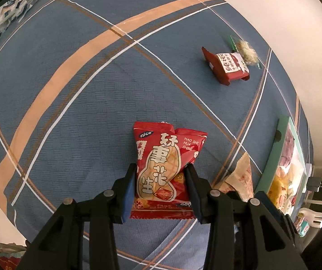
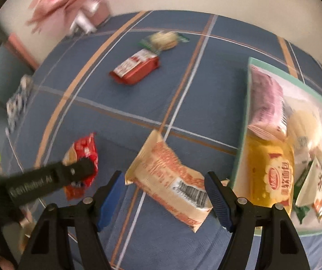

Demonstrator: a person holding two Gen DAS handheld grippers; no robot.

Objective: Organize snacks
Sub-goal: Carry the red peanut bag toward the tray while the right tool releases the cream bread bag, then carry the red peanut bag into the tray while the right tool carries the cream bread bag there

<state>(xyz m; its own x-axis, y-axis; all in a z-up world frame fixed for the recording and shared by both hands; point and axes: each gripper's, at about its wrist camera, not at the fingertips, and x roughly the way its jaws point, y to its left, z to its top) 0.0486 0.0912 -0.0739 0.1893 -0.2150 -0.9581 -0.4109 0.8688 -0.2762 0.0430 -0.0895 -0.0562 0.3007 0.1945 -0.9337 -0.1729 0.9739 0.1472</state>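
Peanut packet [image 1: 163,168], red, clamped between left gripper [image 1: 162,189] pads above the blue cloth [image 1: 70,112]. Right gripper [image 2: 164,199] jaws stand wide, gripping nothing, a cream packet [image 2: 170,180] between them; tray [image 2: 248,103] at three o'clock.

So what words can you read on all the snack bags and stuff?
"nice" – red peanut bag held in the left tool
"HAO SHI HUA SHENG" – same bag
"好事花生" – same bag, big letters
"Robot AI" – left tool's arm, its first letters blurred
Yellow bag in the tray, cream packet, red packet: too blurred.
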